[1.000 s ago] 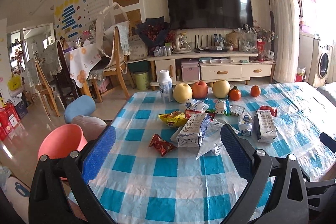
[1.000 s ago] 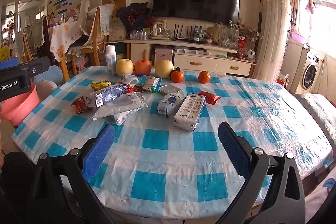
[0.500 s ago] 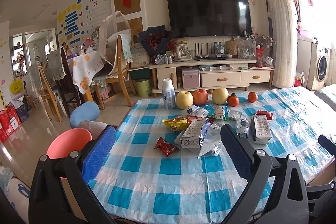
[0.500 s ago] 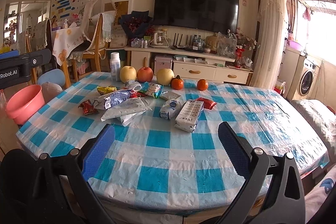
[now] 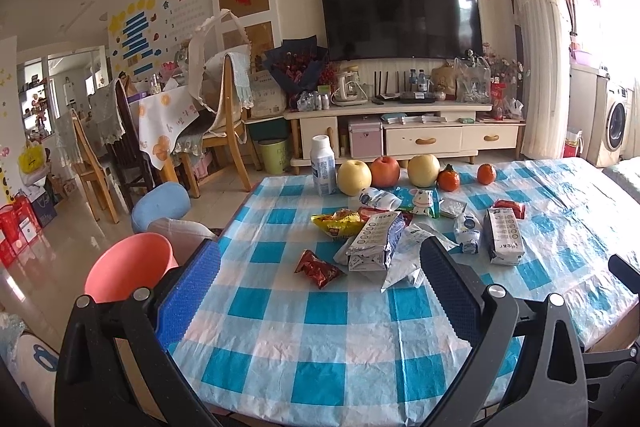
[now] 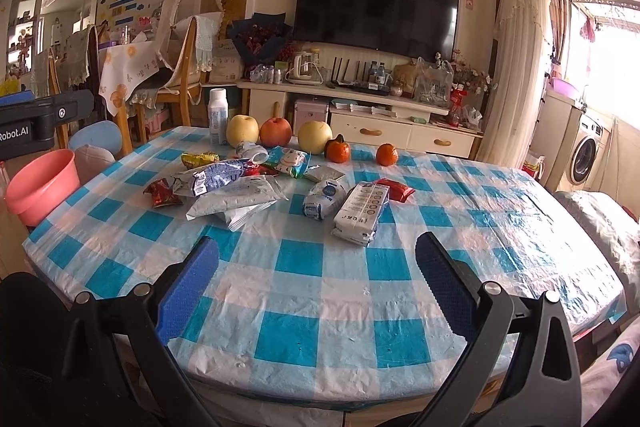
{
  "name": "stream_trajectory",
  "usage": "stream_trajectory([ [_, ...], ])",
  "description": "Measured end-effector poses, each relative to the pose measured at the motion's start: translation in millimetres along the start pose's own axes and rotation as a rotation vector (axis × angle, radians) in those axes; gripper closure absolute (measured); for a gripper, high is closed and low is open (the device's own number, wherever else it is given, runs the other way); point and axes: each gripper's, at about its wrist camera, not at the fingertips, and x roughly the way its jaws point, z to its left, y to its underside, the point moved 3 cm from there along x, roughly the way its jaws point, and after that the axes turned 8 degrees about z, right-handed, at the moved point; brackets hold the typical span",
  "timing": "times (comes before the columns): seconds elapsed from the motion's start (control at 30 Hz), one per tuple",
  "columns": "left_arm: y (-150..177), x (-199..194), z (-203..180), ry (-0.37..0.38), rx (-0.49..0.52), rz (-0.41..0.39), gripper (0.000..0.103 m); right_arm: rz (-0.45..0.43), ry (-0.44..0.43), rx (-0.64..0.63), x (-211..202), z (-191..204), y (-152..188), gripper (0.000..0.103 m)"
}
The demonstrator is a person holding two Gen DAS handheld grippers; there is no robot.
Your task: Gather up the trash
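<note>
Where wrappers (image 5: 374, 241) lay mid-table on the checked cloth (image 5: 280, 331) before fruit (image 5: 385, 171), print too small to read, pink bin (image 6: 42, 185) off left edge, left gripper (image 5: 320, 291) and right gripper (image 6: 318, 289) both wide, empty, "Robot.AI" cut off.

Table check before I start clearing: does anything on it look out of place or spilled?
Empty snack wrappers lie crumpled in a loose heap mid-table, in front of a neat fruit row and an upright white bottle. No spill shows on the checked cloth.
</note>
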Motion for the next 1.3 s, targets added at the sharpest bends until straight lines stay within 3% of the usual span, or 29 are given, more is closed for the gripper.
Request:
stream_trajectory([
  [0.33,8.4,30.7,-6.8,0.008,0.000,0.060,0.004,0.021,-0.009,0.038,18.4,-19.0,4.1,0.004],
  [0.67,30.9,73.1,-16.5,0.069,-0.023,0.130,0.004,0.019,0.022,0.117,42.6,-54.9,4.5,0.004],
  [0.87,35.1,92.4,-26.5,0.113,0.003,0.146,0.004,0.045,-0.053,0.166,60.8,-68.4,1.7,0.004],
  [1.03,25.1,111.8,-29.2,0.207,0.005,0.165,0.004,0.087,-0.098,0.243,83.2,-88.8,-2.9,0.004],
  [1.3,-3.1,167.2,-27.9,0.347,-0.027,0.257,0.004,0.165,-0.120,0.245,133.1,-96.1,-16.2,0.004],
])
